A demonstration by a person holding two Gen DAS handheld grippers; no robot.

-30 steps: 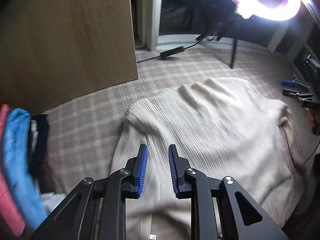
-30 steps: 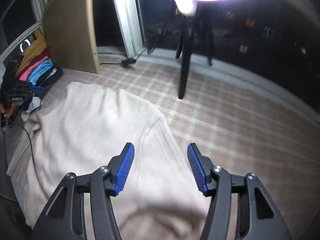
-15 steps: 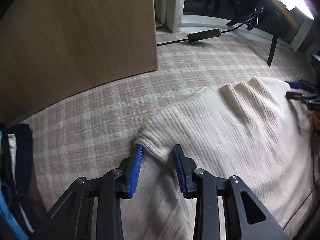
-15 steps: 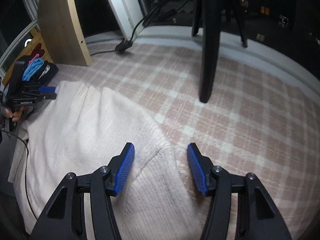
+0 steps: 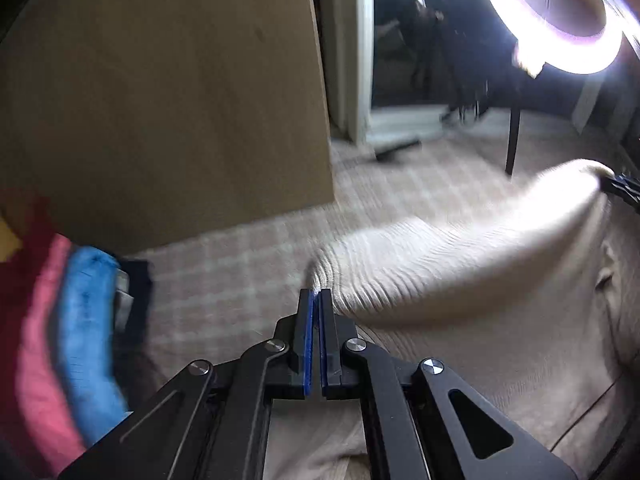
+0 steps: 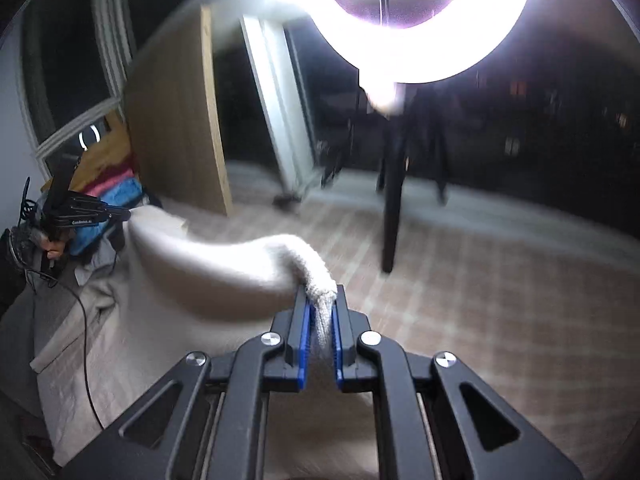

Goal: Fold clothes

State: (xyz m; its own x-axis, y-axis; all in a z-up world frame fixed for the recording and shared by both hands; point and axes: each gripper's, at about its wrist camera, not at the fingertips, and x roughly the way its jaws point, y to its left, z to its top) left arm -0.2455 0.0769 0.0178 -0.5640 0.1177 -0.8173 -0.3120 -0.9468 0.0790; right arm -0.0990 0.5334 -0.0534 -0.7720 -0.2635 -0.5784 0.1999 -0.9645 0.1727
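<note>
Sweater (image 5: 460,256) between wooden panel (image 5: 168,100), clothes stack (image 5: 68,332), ring light (image 6: 424,20).

A home bedroom at night: plaid bedspread (image 6: 500,300) underfoot of a ring light (image 6: 424,20), dark windows (image 6: 520,120) beyond, folded clothes (image 5: 60,320) stacked beside a wooden board (image 5: 168,100).

Left tongs (image 5: 314,300) black, blue ribbed pads, silver screws; right tongs (image 6: 320,312) identical
</note>
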